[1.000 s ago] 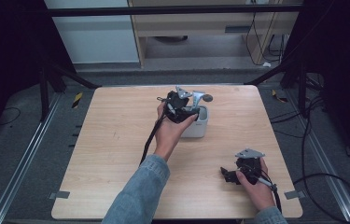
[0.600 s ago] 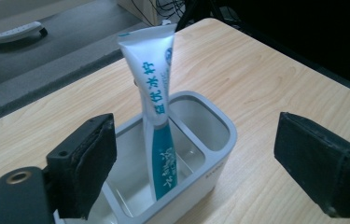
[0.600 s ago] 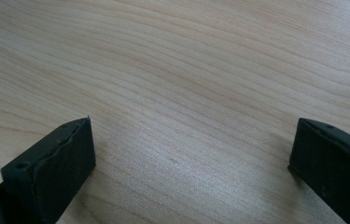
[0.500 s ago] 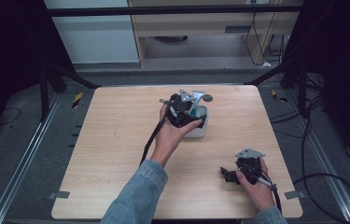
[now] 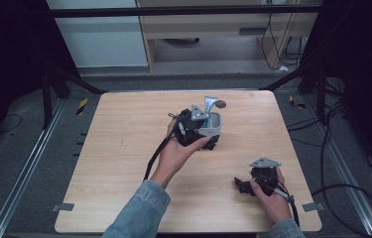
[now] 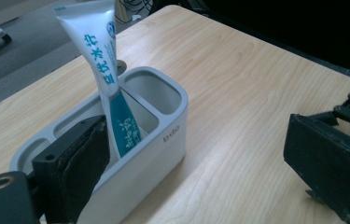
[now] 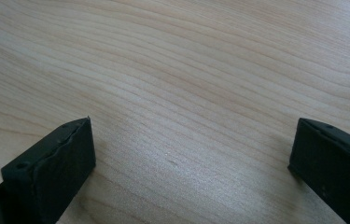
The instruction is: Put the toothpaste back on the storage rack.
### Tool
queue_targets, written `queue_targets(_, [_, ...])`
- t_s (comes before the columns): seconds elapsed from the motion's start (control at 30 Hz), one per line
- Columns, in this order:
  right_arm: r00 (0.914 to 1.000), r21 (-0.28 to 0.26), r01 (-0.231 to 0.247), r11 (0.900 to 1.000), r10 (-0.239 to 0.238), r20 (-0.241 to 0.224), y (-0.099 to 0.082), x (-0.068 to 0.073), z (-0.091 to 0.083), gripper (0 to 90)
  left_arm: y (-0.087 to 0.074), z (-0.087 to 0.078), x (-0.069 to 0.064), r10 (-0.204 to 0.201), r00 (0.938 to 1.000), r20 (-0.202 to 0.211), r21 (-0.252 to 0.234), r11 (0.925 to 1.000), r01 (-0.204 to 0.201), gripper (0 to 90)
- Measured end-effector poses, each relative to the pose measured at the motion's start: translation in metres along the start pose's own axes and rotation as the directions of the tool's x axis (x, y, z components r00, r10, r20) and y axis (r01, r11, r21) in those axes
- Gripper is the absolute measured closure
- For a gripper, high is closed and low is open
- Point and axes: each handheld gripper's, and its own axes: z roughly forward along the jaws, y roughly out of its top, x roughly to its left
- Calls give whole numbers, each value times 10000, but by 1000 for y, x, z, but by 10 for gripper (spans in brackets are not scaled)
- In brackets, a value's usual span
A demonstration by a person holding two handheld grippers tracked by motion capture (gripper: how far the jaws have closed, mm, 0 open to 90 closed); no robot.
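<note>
Toothpaste tube (image 6: 112, 88) is standing tilted in a slot of the white holder (image 6: 163, 140), and the left gripper (image 6: 186, 154) has just been opening with its jaws spread and off the tube, so drop-off's basically done and next is probably backing straight out without bumping it, while the right gripper (image 7: 186, 163) sits open on the table (image 7: 186, 70).

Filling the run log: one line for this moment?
left gripper: open, jaws just opened | toothpaste tube: released, leaning in holder | right gripper: open, over table
</note>
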Motion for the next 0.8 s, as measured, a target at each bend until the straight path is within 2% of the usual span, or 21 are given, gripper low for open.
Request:
queue_targets(0.37, [10000,-19,-8,10000,8,-5,0,0,0,4,-8,-10,-7,308,9991,297,-68,9995,-306,58])
queue_targets(0.53, [10000,-18,42,10000,-42,-42,-1,0,-1,4,-18,-16,-5,144,9999,72,0,9999,-144,58])
queue_targets(0.8, [10000,-2,-9,10000,9,7,-1,1,-1,4,-48,-29,0,-209,9995,-237,278,9994,216,58])
